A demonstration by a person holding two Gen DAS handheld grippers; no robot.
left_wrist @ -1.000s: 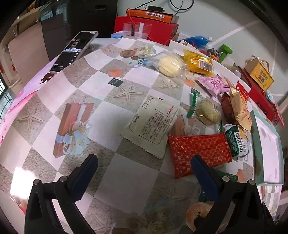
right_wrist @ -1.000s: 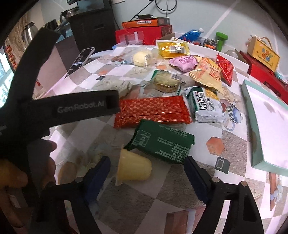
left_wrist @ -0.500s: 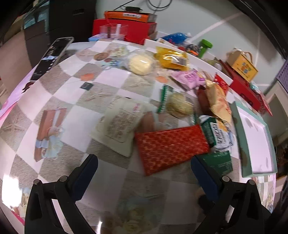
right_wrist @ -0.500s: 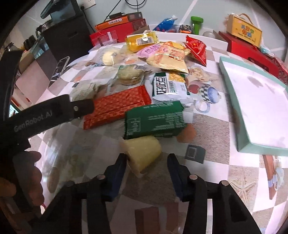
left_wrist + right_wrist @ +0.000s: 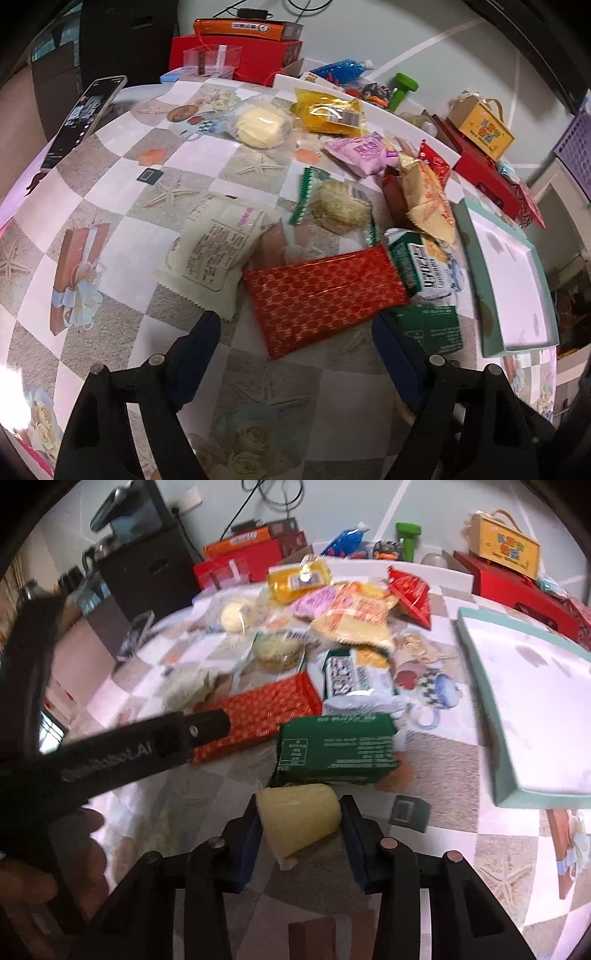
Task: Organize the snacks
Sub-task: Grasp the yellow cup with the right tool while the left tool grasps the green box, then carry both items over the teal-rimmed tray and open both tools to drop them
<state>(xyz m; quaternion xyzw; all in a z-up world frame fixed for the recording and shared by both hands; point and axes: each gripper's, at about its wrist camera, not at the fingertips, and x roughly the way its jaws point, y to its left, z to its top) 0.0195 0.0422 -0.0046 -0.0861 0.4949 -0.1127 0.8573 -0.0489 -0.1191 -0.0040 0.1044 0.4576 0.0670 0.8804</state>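
My right gripper (image 5: 300, 803) is shut on a pale yellow jelly cup (image 5: 297, 816), held just above the table in front of a green packet (image 5: 334, 747). My left gripper (image 5: 295, 325) is open and empty, its fingers either side of the near end of a red patterned packet (image 5: 321, 295). A cream packet (image 5: 218, 254), a green-and-white packet (image 5: 424, 266) and several more snack bags (image 5: 365, 151) lie beyond. The teal tray (image 5: 476, 266) sits at the right and shows in the right wrist view (image 5: 480, 686) too.
A phone (image 5: 83, 114) lies at the table's far left edge. Red boxes (image 5: 236, 55), a yellow carton (image 5: 480, 129) and a green dumbbell (image 5: 404, 86) crowd the back. The left gripper's arm (image 5: 122, 753) crosses the right wrist view.
My right gripper closed on the jelly cup and lifted it slightly. My left gripper moved forward and right to the red packet, its fingers narrowing.
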